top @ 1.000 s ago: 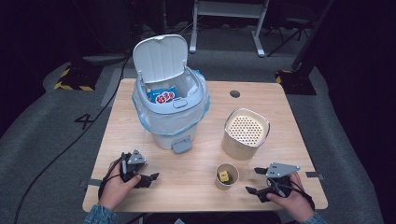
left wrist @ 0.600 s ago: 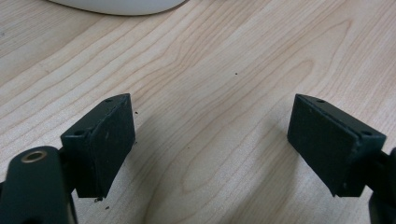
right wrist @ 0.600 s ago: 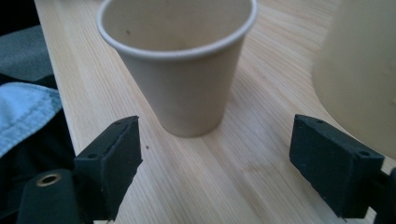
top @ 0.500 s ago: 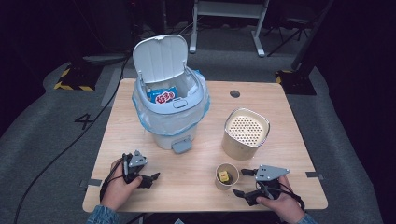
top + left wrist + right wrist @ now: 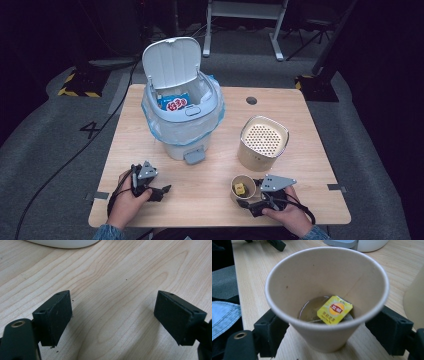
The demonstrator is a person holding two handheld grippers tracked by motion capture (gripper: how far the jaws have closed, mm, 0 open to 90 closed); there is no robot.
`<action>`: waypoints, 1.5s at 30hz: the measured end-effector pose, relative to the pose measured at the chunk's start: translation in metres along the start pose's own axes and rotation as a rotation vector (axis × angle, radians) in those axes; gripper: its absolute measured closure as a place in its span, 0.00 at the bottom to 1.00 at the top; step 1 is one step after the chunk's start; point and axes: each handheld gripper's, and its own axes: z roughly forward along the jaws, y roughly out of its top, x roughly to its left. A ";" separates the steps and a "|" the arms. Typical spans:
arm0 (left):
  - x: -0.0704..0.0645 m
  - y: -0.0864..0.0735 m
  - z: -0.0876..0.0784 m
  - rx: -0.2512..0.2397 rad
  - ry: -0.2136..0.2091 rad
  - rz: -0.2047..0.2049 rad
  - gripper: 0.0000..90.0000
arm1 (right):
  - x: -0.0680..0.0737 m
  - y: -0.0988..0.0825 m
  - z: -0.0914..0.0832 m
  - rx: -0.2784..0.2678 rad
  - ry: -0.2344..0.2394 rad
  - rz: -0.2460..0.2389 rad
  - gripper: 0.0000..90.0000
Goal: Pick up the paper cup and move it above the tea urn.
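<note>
White "4" on the floor [image 5: 91,129], tea-bag tag [image 5: 334,309] print unreadable

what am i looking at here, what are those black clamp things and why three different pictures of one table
A person sits at a light wooden table and holds a black two-jaw gripper in each hand. One camera looks down from above; one more rides on each gripper and looks along its jaws. On the table stand a white pedal bin with a blue liner and its lid up, a cream perforated canister, and a beige paper cup with a yellow tea-bag tag inside. The left gripper is open over bare wood. The right gripper has the cup between its jaws, which have just been closing; a firm grip isn't clear.
</note>
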 end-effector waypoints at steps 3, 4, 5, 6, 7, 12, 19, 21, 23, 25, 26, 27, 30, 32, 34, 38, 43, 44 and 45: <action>0.000 0.000 0.000 0.000 0.001 0.000 0.17 | 0.002 0.000 0.005 -0.015 -0.003 -0.009 0.25; 0.000 0.000 0.000 0.000 0.001 0.000 0.17 | 0.002 0.000 0.007 -0.021 -0.002 -0.012 0.28; 0.000 0.000 0.000 0.000 0.000 0.000 0.17 | 0.003 0.000 0.007 -0.026 -0.003 -0.019 0.30; 0.000 0.000 0.000 0.000 0.000 0.000 0.17 | 0.004 0.000 0.007 -0.029 -0.007 -0.029 0.30; 0.000 0.000 0.000 0.000 -0.002 0.001 0.17 | 0.004 0.000 0.007 -0.030 -0.007 -0.037 0.31; 0.001 0.000 0.000 -0.001 -0.007 0.003 0.17 | 0.002 0.000 0.003 -0.056 0.017 -0.026 0.32; 0.001 0.001 0.001 0.000 -0.008 0.009 0.17 | -0.004 0.006 -0.013 -0.108 0.015 -0.009 0.33; 0.001 0.001 0.001 0.000 -0.008 0.009 0.17 | -0.006 0.010 -0.019 -0.128 0.006 -0.008 0.33; 0.001 0.001 0.001 0.000 -0.008 0.010 0.17 | -0.007 0.012 -0.022 -0.135 0.001 -0.010 0.33; 0.002 0.001 0.001 0.002 -0.011 0.012 0.17 | -0.011 0.018 -0.033 -0.150 -0.011 -0.007 0.33; 0.002 0.001 0.001 0.002 -0.011 0.012 0.17 | -0.011 0.018 -0.033 -0.150 -0.011 -0.007 0.33; 0.002 0.001 0.001 0.001 -0.014 0.013 0.17 | -0.013 0.023 -0.041 -0.161 -0.015 -0.008 0.33; 0.002 0.001 0.001 0.000 -0.015 0.010 0.17 | -0.016 0.027 -0.047 -0.162 -0.015 -0.011 0.33; 0.002 0.001 0.001 0.001 -0.014 0.014 0.17 | -0.019 0.035 -0.057 -0.160 -0.019 -0.026 0.34; 0.002 0.001 0.001 0.001 -0.014 0.015 0.17 | -0.021 0.040 -0.063 -0.157 -0.026 -0.030 0.34; 0.002 0.001 0.001 0.002 -0.013 0.014 0.17 | -0.025 0.051 -0.072 -0.167 -0.038 -0.036 0.34; 0.002 0.001 0.001 0.001 -0.013 0.015 0.17 | -0.030 0.069 -0.086 -0.190 -0.056 -0.045 0.34; 0.002 0.001 0.001 0.002 -0.013 0.014 0.17 | -0.031 0.072 -0.087 -0.191 -0.059 -0.045 0.34; 0.002 0.001 0.001 0.001 -0.014 0.015 0.17 | -0.033 0.074 -0.089 -0.196 -0.066 -0.047 0.34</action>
